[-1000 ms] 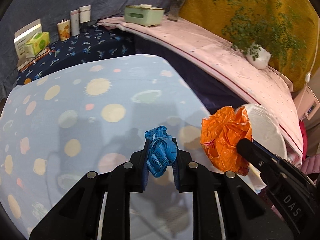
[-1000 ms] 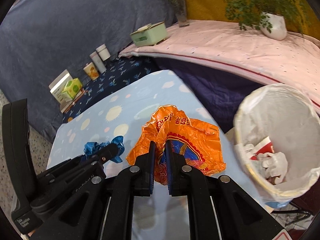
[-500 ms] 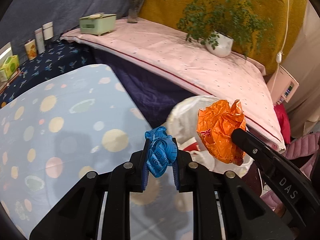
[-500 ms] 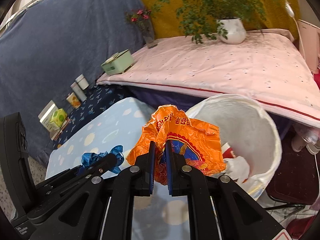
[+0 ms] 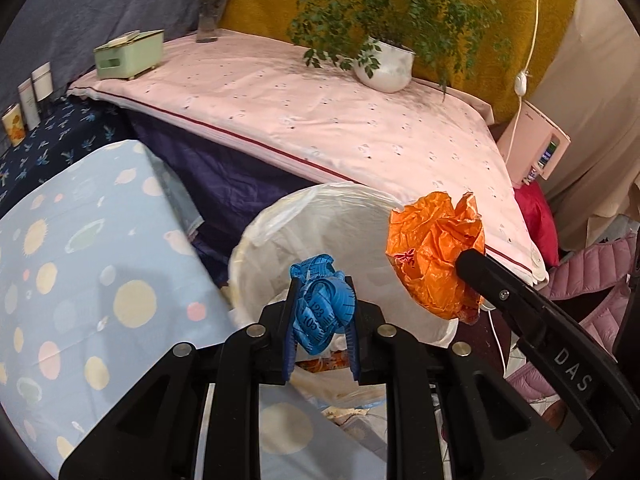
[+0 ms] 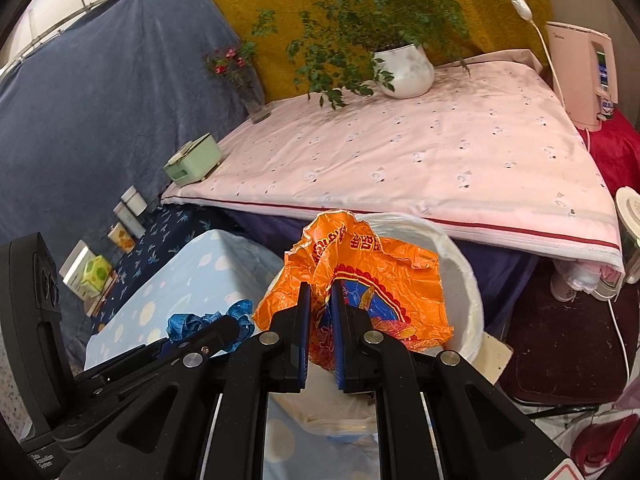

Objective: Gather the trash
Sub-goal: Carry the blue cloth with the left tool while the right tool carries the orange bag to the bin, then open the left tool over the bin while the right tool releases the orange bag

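While both loads hang over the bin (image 5: 256, 236): I judge them featherlight.
Left gripper (image 5: 321, 314): clamped on soft blue tape measure (image 5: 320, 312).
Right gripper (image 6: 319, 312): pinching crinkly orange bag (image 6: 384, 276) mid-fold; slippery, I'd guess.

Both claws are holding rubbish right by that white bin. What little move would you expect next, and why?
Probably opening the jaws to drop both pieces. The left gripper is shut on the blue tape, the right gripper on the orange bag, and both appear to hang over the mouth of the lined bin. If either sits short of the rim, a slight nudge forward first would be safer.
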`<state>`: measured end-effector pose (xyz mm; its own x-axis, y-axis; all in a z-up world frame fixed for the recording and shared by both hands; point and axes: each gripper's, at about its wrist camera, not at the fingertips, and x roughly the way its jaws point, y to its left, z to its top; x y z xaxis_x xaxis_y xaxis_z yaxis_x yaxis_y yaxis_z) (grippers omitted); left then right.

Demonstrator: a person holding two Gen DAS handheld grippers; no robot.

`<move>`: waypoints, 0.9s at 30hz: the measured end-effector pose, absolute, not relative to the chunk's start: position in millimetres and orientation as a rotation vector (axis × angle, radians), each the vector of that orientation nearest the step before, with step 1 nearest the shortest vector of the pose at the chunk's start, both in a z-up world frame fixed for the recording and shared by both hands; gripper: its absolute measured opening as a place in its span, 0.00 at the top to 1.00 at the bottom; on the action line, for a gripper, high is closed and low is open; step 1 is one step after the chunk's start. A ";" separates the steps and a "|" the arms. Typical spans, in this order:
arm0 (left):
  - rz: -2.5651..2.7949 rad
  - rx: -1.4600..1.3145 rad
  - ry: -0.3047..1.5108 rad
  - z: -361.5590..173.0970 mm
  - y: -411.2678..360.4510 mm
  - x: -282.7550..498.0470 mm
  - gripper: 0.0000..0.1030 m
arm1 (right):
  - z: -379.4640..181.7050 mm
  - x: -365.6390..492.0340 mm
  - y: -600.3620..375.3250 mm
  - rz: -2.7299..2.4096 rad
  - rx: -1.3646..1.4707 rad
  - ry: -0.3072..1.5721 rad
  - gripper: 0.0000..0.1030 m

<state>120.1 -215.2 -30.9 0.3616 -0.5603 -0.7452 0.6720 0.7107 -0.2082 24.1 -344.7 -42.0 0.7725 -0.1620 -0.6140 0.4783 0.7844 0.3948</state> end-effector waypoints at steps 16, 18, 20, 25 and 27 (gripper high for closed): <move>-0.726 0.139 0.880 -32.9 -224.3 131.3 0.42 | -53.1 25.5 -369.6 -0.392 0.604 0.594 0.91; -0.718 0.139 0.877 -32.8 -221.4 132.7 0.42 | -53.4 28.2 -367.5 -0.387 0.600 0.598 0.91; -0.706 0.136 0.873 -32.4 -217.8 134.1 0.42 | -52.9 31.2 -364.8 -0.381 0.595 0.602 0.91; -0.672 0.131 0.865 -32.7 -207.5 138.0 0.38 | -51.1 40.8 -358.0 -0.370 0.569 0.616 0.91; -0.651 0.127 0.859 -33.0 -201.7 139.5 0.35 | -50.7 45.4 -355.7 -0.370 0.555 0.624 0.90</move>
